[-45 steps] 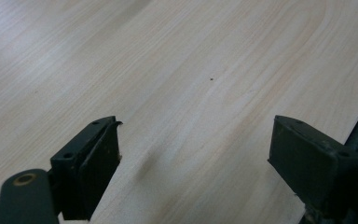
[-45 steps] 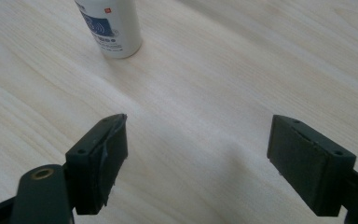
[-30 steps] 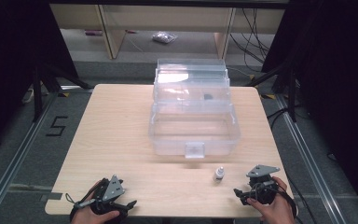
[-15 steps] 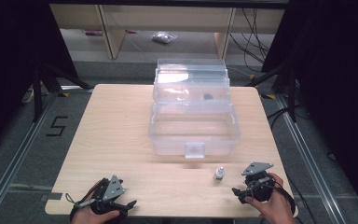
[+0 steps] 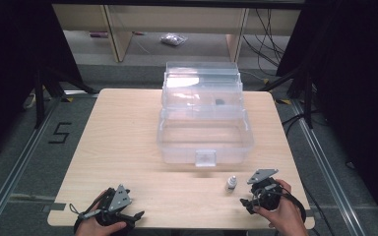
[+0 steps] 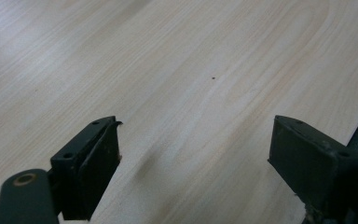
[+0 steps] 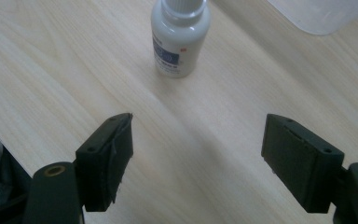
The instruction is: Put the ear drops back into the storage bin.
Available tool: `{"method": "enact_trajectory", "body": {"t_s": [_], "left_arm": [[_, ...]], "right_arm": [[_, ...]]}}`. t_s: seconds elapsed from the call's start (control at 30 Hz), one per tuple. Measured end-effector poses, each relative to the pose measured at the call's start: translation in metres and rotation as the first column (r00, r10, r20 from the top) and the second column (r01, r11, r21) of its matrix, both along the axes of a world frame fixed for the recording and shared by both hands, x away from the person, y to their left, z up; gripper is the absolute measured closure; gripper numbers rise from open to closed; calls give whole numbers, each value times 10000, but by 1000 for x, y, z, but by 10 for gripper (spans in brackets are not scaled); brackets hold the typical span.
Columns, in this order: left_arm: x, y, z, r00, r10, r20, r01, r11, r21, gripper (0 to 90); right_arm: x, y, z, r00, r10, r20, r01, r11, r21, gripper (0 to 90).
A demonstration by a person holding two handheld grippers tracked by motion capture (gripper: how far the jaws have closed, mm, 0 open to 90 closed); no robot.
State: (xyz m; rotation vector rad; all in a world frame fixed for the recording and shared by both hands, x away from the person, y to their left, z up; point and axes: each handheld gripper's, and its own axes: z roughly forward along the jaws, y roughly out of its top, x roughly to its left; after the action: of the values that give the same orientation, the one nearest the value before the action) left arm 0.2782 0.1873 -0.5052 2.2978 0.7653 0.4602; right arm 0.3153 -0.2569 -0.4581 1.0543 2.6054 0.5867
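Observation:
A small white dropper bottle [image 5: 231, 184] with a blue label stands upright on the wooden table [image 5: 128, 128], near its front edge at the right. In the right gripper view the bottle [image 7: 179, 39] stands a short way ahead of the jaws, a little left of centre. My right gripper [image 5: 250, 195] is just right of the bottle and pointed at it. It is open [image 7: 198, 149]; its jaws have just been closing a little, with nothing between them. My left gripper [image 5: 133, 216] rests at the front left, open [image 6: 193, 154] over bare wood.
A clear plastic box [image 5: 204, 123] with its lid up and a tiered tray stands at the middle back of the table; its latch [image 5: 205, 158] faces me. A corner of the box [image 7: 321, 16] lies beyond the bottle. Shelves and cables lie behind the table.
My right hand has shifted a little to the left, closer to the bottle. The left hand and the box have stayed put.

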Motion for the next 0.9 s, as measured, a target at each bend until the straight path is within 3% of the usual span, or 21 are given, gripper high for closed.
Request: {"method": "enact_trajectory", "body": {"t_s": [0.43, 0.9], "left_arm": [[0, 0, 0, 10000, -24, -2, 24, 10000, 14, 156], [0, 0, 0, 10000, -28, 1, 28, 10000, 65, 156]], "right_arm": [[12, 24, 10, 9984, 147, -545, -159, 9996, -226, 243], [28, 41, 19, 9966, 603, -565, -628, 9971, -433, 277]]}}
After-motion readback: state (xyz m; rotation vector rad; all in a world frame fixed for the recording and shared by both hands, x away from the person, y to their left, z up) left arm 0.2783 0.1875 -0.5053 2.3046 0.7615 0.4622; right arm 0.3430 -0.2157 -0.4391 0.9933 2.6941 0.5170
